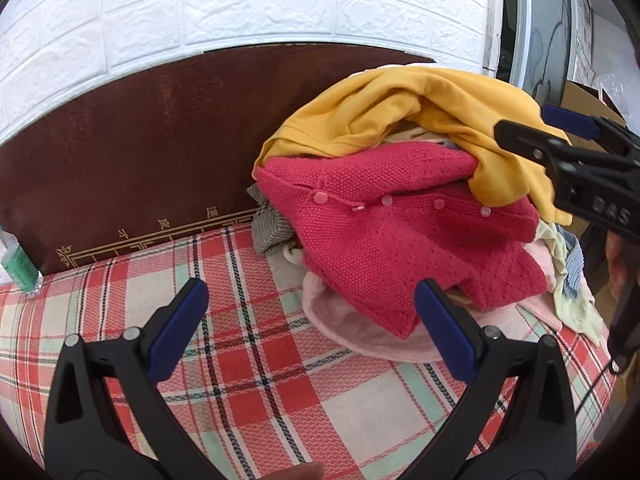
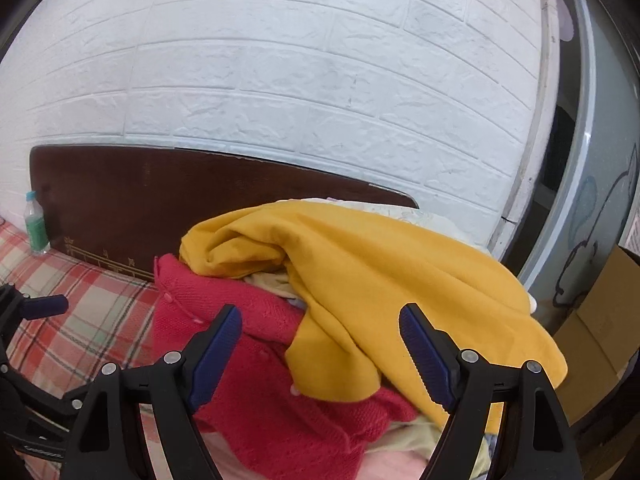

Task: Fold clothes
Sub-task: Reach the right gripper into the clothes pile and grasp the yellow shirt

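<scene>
A pile of clothes lies on the plaid bed sheet (image 1: 248, 360) against the headboard. A yellow garment (image 1: 400, 108) (image 2: 380, 264) drapes over the top of the pile. Under it lies a pink-red knitted cardigan (image 1: 392, 240) (image 2: 256, 392) with pale buttons, and below that a pale pink piece (image 1: 352, 328). My left gripper (image 1: 312, 300) is open above the sheet, just in front of the cardigan's lower edge, holding nothing. My right gripper (image 2: 320, 328) is open above the pile, over the cardigan and the yellow garment, with nothing between its pads. It also shows at the right edge of the left wrist view (image 1: 560, 128).
A dark brown headboard (image 1: 160, 152) stands behind the bed, with a white brick-pattern wall (image 2: 280, 80) above it. A plastic bottle (image 2: 36, 228) with green contents stands at the headboard's left end. A cardboard box (image 2: 600, 320) and a glass door (image 2: 592, 160) are at the right.
</scene>
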`<state>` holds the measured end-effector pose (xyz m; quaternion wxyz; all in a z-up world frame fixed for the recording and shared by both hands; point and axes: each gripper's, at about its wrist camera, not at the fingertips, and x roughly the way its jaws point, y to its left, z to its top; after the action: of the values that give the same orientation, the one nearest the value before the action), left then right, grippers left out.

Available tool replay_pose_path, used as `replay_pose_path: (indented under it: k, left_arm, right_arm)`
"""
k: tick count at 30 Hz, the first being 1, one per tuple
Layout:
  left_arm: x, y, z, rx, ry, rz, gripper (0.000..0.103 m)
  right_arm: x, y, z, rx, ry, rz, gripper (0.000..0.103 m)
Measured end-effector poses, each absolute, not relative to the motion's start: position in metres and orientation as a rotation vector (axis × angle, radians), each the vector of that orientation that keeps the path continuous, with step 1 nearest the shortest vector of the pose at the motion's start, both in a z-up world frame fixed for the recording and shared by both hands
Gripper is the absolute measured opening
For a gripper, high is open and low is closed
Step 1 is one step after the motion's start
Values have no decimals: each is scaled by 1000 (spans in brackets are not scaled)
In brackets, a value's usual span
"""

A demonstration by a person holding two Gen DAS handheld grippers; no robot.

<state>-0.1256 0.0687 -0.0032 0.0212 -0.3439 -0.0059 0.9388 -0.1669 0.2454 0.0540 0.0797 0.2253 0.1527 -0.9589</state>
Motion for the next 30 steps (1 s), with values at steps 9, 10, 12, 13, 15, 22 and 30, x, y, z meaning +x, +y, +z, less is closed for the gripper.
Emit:
replay_pose_path:
  k: [9, 10, 12, 13, 15, 22, 30]
  left_arm:
    - [-137, 59, -17, -1130, -36, 2887, 103]
    - [-137, 56, -17, -1133, -48, 2890, 103]
    - [-137, 52, -19, -1140, -58, 2901, 103]
    - [-137, 50, -20, -1142, -60, 2907, 103]
    - [-136, 48, -22, -1146, -64, 2895, 103]
    - [-129, 46, -15, -1096, -191, 2769, 103]
    - [-104, 50, 11, -988, -359, 2583, 103]
  right_arm:
    - [-240, 209, 33, 741, 751, -2817, 80]
    - [-245, 206, 33, 731, 776, -2827, 72]
    - [-253, 202, 35, 714, 827, -2843, 57]
    - [-256, 201, 36, 715, 844, -2844, 40]
    - [-256, 204, 44, 727, 820, -2838, 24]
    - [-217, 233, 97, 703, 531, -2791, 14]
    - [-129, 259, 184, 531, 205, -2737, 14]
